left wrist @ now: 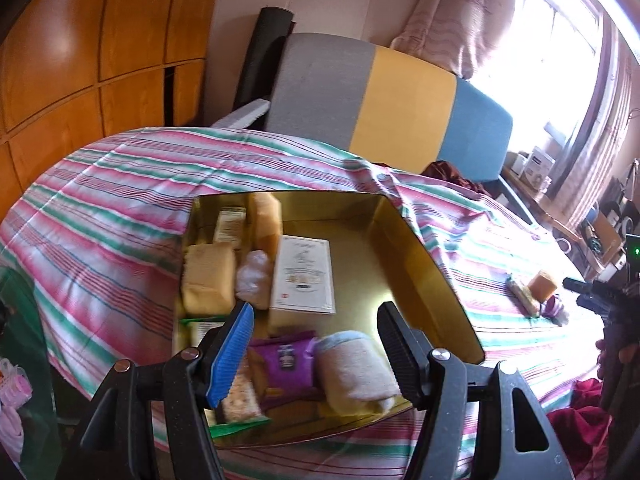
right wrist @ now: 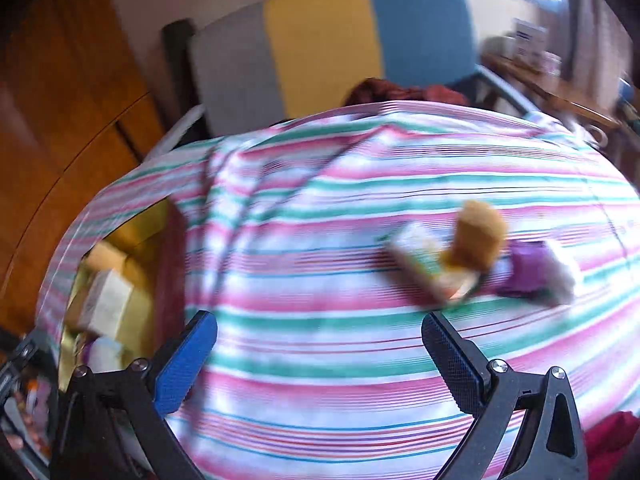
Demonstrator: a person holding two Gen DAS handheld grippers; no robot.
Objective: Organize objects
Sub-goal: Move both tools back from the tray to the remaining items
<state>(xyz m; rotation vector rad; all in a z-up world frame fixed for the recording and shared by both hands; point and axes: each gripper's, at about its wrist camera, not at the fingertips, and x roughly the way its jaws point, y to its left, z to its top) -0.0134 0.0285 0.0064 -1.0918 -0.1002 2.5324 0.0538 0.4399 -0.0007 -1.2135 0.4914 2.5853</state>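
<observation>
A gold box [left wrist: 424, 264] lies on the striped cloth and holds several items: a white carton [left wrist: 304, 276], yellow sponges [left wrist: 210, 276], a purple packet [left wrist: 286, 364], a rolled towel [left wrist: 356, 368]. My left gripper [left wrist: 316, 320] is open and empty above the box's near end. My right gripper [right wrist: 320, 332] is open and empty over the cloth. Ahead of it to the right lie a snack bar [right wrist: 420, 268], an orange sponge [right wrist: 478, 236] and a purple packet [right wrist: 528, 268]. These also show in the left wrist view [left wrist: 536, 292]. The box edge shows at left in the blurred right wrist view [right wrist: 132, 236].
The striped cloth [left wrist: 120, 200] covers a table. A grey, yellow and blue chair back [left wrist: 384, 96] stands behind it. Wooden cabinets [left wrist: 80, 40] are at left. A cluttered desk [left wrist: 560, 184] sits under the window at right. Red fabric [left wrist: 576, 412] lies near right.
</observation>
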